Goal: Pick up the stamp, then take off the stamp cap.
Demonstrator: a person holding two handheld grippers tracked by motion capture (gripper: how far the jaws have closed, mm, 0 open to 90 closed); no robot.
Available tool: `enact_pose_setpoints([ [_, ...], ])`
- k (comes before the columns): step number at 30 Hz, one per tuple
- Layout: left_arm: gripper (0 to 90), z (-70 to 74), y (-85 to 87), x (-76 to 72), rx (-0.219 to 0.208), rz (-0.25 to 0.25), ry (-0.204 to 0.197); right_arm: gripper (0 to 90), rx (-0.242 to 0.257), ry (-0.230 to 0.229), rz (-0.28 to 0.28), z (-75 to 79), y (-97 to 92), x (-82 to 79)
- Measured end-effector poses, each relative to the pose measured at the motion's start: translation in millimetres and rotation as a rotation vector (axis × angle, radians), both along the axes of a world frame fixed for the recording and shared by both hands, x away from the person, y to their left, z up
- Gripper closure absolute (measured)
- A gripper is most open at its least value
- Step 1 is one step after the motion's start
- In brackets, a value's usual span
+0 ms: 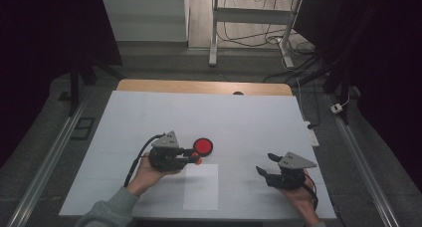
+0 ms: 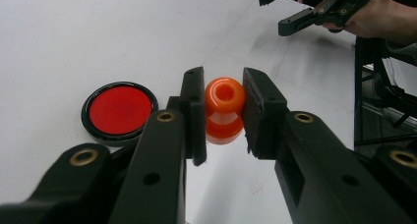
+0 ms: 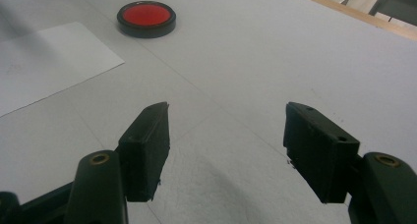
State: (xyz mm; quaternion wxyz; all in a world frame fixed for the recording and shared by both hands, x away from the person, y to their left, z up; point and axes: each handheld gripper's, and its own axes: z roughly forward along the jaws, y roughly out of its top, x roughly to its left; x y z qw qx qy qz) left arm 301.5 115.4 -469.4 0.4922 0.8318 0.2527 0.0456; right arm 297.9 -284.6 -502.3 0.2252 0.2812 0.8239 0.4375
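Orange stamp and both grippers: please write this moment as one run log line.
left gripper: jaws shut on orange stamp | red ink pad: on table, beside stamp | right gripper: jaws open, nothing between | white paper: flat

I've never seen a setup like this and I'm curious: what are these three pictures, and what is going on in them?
A person at a table holds a black two-jaw tool in each hand. The high view looks down from above; each of the other two comes from a camera riding on one tool, looking along its jaws. The left hand-held gripper is shut on a small glossy orange plastic piece with a hole in its top. The right hand-held gripper is open with nothing between its jaws. On the white table cover lie a round red disc with a black rim and a white paper sheet.
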Motion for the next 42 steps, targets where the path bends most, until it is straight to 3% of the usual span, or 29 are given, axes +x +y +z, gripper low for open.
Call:
enact_pose_setpoints([
  [21,72.4,-2.6,0.2,3.3,0.01,0.007,0.004,34.0,0.031,0.009,0.01,1.4,10.6,0.5],
  [24,72.4,-2.7,0.4,3.4,0.011,0.008,0.002,34.0,0.044,0.009,0.012,3.8,14.6,0.7],
  [26,72.4,-2.8,0.2,3.3,0.012,0.009,0.002,33.9,0.081,0.018,0.021,5.0,17.7,0.8],
  [33,72.4,-4.2,-2.8,3.4,0.025,0.006,-0.004,33.8,0.107,0.026,0.052,9.3,31.9,1.1],
  [42,72.4,-4.8,-4.5,4.1,0.024,0.005,-0.001,34.3,0.1,0.037,0.096,8.9,53.6,1.7],
])
